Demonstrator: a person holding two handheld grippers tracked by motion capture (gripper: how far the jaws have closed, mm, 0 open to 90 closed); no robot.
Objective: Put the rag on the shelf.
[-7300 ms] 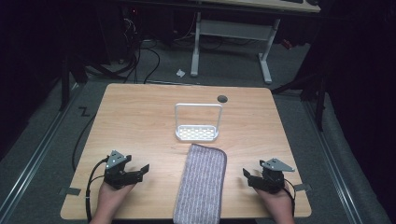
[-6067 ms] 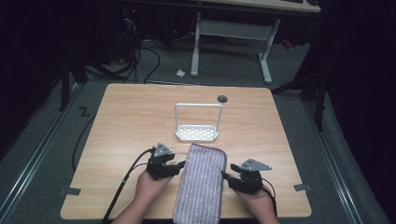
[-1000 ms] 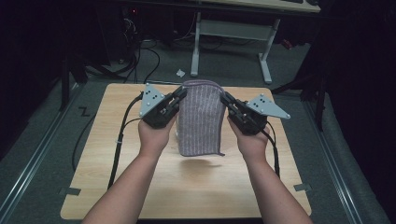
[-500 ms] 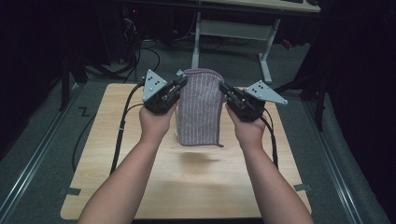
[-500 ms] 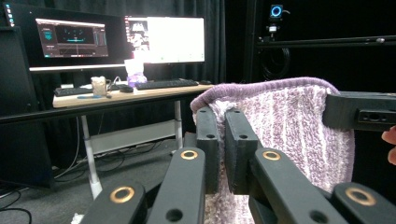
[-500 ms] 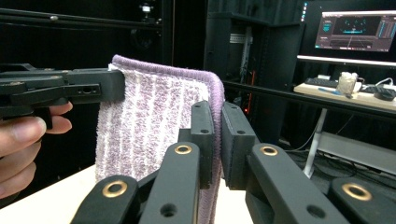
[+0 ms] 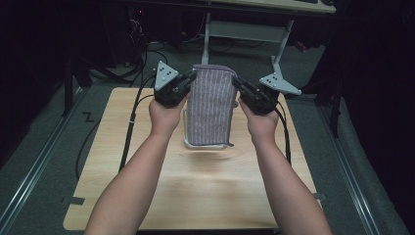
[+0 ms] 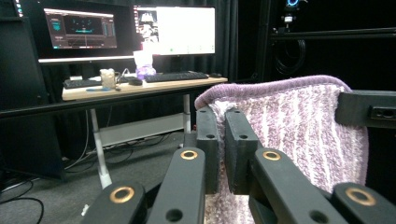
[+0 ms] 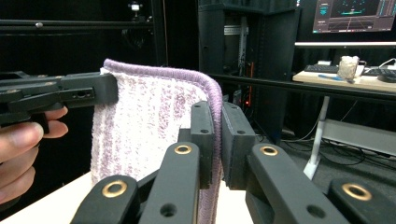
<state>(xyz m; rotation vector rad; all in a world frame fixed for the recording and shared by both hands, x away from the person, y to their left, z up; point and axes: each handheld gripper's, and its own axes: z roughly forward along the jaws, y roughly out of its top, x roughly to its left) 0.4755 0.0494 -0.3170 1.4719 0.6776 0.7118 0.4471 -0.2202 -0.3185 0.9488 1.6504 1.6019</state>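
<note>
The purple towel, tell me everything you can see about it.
The purple towel looks like soft terry cloth, lilac with pale lengthwise stripes and a darker stitched hem. It hangs upright above the table, lifted by its top corners: the left gripper pinches one side edge and the right gripper the other, fingers shut on the cloth. Its lower edge hangs at the white rack behind it; contact is unclear.

Left gripper (image 8: 218, 154) — jaws pinching purple towel (image 8: 299, 126)
</note>
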